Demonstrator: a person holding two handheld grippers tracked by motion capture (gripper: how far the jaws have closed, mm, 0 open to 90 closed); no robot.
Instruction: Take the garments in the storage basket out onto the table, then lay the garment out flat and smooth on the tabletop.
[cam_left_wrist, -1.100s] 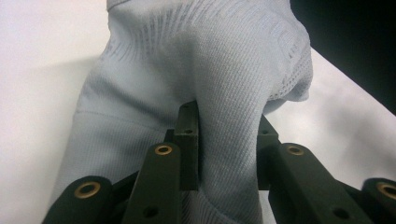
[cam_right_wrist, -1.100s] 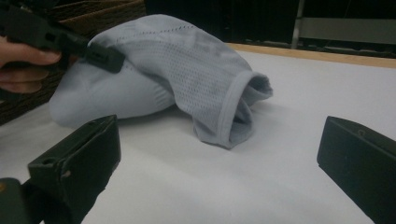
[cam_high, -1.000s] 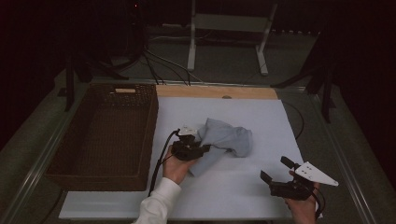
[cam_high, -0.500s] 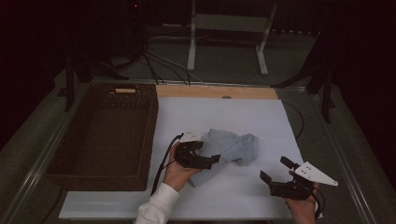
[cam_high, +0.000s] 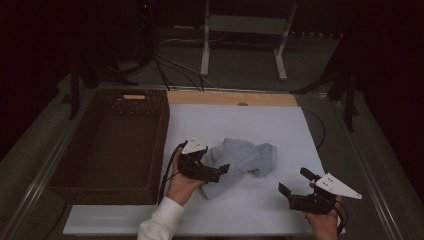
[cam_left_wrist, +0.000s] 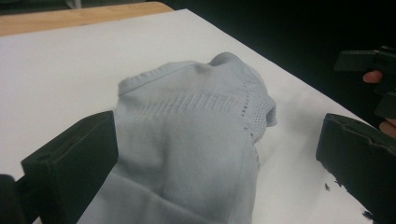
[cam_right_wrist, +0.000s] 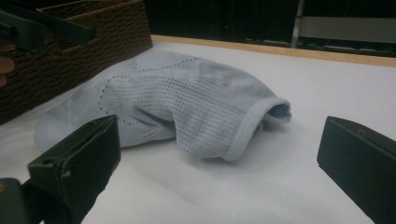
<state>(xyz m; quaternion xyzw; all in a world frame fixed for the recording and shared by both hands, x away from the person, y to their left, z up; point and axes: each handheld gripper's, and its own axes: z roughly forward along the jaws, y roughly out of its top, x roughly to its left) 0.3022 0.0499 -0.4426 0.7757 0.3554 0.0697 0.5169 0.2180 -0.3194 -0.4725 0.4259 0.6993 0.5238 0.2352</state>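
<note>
A pale blue-grey knit garment (cam_high: 245, 157) lies crumpled on the white board (cam_high: 240, 120), a little right of the middle. My left gripper (cam_high: 222, 172) hovers at its left end. Its jaws have just been opening and now stand wide apart. In the left gripper view the cloth (cam_left_wrist: 187, 130) lies between and below the left gripper (cam_left_wrist: 219, 140), and neither pad presses it. My right gripper (cam_high: 295, 181) is held open near the front right edge, apart from the garment. In the right gripper view the mesh cloth (cam_right_wrist: 187, 93) lies ahead of the right gripper (cam_right_wrist: 222, 144).
A dark wicker basket (cam_high: 160, 145) stands along the board's left side, also seen as the basket (cam_right_wrist: 70, 42) in the right gripper view. A wooden strip (cam_high: 230, 98) borders the far edge. Behind it are a metal stand (cam_high: 245, 30) and floor cables.
The left gripper's jaws went from shut on the garment to wide apart, and that hand drew slightly toward the front edge. The cloth slumped lower and flatter. The right gripper kept still.
</note>
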